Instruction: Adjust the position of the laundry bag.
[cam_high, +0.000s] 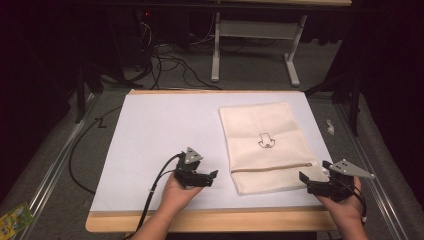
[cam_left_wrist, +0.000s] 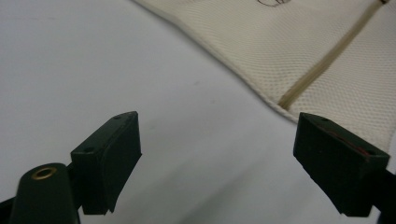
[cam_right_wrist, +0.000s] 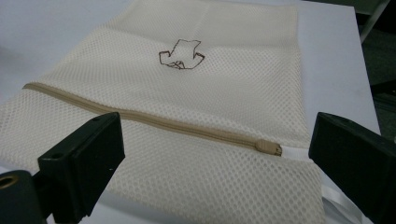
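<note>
A soft, light mesh laundry bag (cam_high: 267, 145) lies flat; both claws (cam_high: 200, 176) (cam_high: 314, 181) gape empty beside its zipper (cam_right_wrist: 154, 124), likeliest hold.

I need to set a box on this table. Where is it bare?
The white mat lies bare left of the mesh laundry bag, up to its far edge. The near right is crowded: bag, left gripper, right gripper.

My left gripper (cam_left_wrist: 217, 156) rises from the bottom of the frame, jaws spread wide over the white table surface (cam_left_wrist: 93, 56). A cream mesh bag (cam_left_wrist: 299, 42) with its tan zipper (cam_left_wrist: 327, 58) fills the upper right.
</note>
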